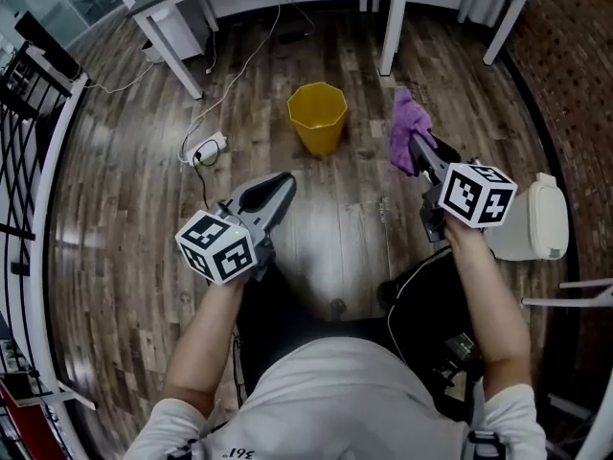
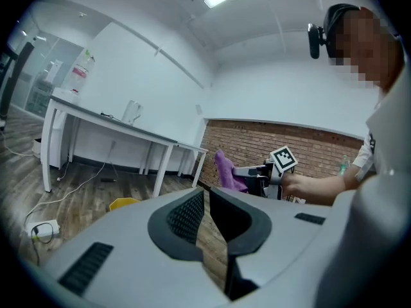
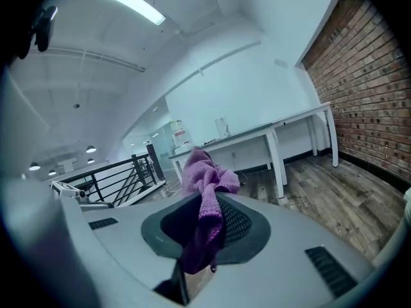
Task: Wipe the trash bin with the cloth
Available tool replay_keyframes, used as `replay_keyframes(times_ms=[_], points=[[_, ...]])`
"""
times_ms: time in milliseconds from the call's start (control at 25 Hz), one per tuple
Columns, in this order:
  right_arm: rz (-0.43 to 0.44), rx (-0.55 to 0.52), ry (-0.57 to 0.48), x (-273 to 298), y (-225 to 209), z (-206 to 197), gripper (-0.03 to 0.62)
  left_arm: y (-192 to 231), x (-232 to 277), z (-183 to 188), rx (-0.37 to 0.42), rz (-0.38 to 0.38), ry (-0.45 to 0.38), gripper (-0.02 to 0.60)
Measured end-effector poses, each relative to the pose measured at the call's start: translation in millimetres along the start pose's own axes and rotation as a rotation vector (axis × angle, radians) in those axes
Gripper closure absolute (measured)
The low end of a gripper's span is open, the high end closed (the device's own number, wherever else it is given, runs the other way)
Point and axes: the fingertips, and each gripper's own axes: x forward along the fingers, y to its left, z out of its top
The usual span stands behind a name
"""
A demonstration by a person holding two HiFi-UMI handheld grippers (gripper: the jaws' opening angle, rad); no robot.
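Toward the top centre of the head view, one yellow trash bin (image 1: 317, 115) stands on the wood floor, well apart from both grippers. Bare floor lies between them, and a white desk leg (image 1: 393, 27) stands just behind the bin. One purple cloth (image 1: 407, 130) sticks up from the right gripper (image 1: 416, 147), right of the bin. The left gripper (image 1: 283, 184) sits lower left.

Left gripper view: its jaws are nearly together with nothing between them, and the bin's rim peeks out at lower left.

Right gripper view: the jaws pinch the cloth, which bunches above the fingertips.

Left gripper (image 1: 281, 184) held forward, jaws together, empty; right gripper (image 1: 421, 151) forward, jaws clamping the cloth (image 1: 406, 127)
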Motion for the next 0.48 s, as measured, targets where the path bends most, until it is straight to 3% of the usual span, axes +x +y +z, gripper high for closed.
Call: replay_keyframes(times_ms=[280,480], points=[[-0.024,0.073,0.01,43.2,-42.6,17.1,0.53,29.0,81.5,-4.0,0.036,-0.03,0.111,0.552],[-0.098,0.122,0.003,76.2,-76.9,35.4,0.53,35.4,100.7,-4.7,0.063,-0.05,0.162,0.552]])
